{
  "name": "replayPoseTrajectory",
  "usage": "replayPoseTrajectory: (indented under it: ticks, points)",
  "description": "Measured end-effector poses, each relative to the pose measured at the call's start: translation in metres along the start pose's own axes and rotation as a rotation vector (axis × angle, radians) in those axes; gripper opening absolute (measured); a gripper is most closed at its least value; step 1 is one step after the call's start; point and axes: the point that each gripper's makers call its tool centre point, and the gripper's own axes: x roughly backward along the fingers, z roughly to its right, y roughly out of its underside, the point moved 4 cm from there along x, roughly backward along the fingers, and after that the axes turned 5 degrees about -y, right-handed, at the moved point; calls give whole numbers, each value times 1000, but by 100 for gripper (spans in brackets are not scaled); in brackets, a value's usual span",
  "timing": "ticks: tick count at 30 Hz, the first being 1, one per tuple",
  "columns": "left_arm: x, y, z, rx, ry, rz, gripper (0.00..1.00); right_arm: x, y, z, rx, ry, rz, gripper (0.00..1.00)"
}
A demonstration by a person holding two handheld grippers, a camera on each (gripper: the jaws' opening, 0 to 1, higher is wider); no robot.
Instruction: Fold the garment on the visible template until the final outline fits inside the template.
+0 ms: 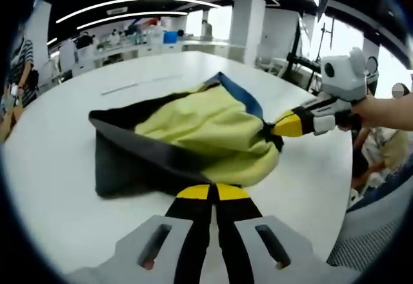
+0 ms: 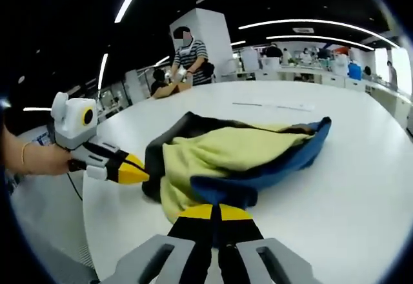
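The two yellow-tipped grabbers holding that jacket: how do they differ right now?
The left gripper bites the garment at its grey and yellow near edge; the right gripper bites a blue fold. Seen from the left gripper view, the right gripper pinches the far right corner, with a hand behind it. Both have yellow tips, are shut on cloth, and sit low over the white table.

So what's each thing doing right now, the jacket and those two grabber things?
garment: bunched in a loose heap on the table, yellow lining showing, not folded flat.
left gripper: jaws together, pinching the garment's near edge.
right gripper: jaws together, pinching the blue edge.
table: white, the garment lying on it.
template: I cannot make one out.
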Motion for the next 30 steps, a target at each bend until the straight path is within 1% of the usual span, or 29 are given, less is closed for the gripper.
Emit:
replayPoseTrajectory:
  ticks: [2, 6, 8, 10, 11, 15, 19, 21, 23, 27, 30]
  points:
    - [3, -2, -2, 3, -4, 4, 0, 3, -4, 2, 21, 6, 13, 0]
    - [12, -11, -7, 17, -20, 25, 0, 12, -14, 7, 29, 24, 46, 0]
    - [16, -16, -9, 24, -18, 37, 0, 16, -18, 10, 21, 33, 58, 0]
    - [21, -19, -9, 67, -7, 41, 0, 21, -26, 11, -4, 22, 87, 0]
    - [23, -22, -10, 75, -9, 52, 0, 24, -29, 12, -9, 24, 96, 0]
    - [36, -30, -17, 75, -32, 73, 0, 39, -40, 21, -2, 58, 116, 0]
    - [49, -39, -31, 75, -61, 86, 0, 54, -47, 39, -18, 110, 135, 0]
    - [56, -44, -39, 78, -77, 97, 0, 61, -48, 46, -39, 128, 139, 0]
    - [61, -47, -44, 82, -81, 105, 0, 66, -49, 48, -45, 126, 140, 0]
    - [68, -47, -53, 61, -111, 104, 0, 69, -43, 44, -30, 118, 111, 0]
    - [71, -45, -58, 62, -125, 100, 0, 67, -36, 38, -53, 94, 94, 0]
